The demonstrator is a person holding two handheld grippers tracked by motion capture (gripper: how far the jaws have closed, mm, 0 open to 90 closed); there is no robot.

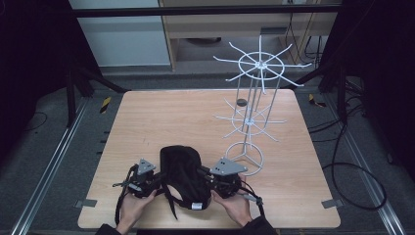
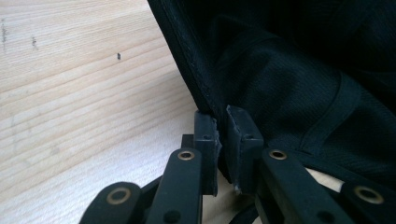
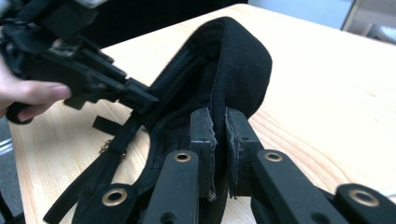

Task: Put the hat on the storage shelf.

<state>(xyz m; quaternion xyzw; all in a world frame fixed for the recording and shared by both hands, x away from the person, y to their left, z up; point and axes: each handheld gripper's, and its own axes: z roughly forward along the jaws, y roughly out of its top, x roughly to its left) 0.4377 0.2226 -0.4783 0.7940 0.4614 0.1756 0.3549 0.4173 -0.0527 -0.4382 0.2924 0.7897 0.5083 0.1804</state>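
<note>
A black cap (image 1: 182,171) sits near the front edge of the wooden table (image 1: 161,117), with its strap hanging toward the person. My left gripper (image 1: 159,180) is at the cap's left side, and in the left gripper view my left gripper (image 2: 221,119) is shut on the seamed edge of the cap (image 2: 289,84). My right gripper (image 1: 203,172) is at the cap's right side. The right gripper view has my right gripper (image 3: 218,119) shut on the fabric rim of the cap (image 3: 243,60), with the left gripper (image 3: 135,95) gripping the opposite rim.
A white wire display rack (image 1: 254,98) with spoke arms on two levels stands on a ring base (image 1: 244,157) at the table's right. A small dark round object (image 1: 241,102) lies on the table beside the rack. Cables lie on the floor to the right.
</note>
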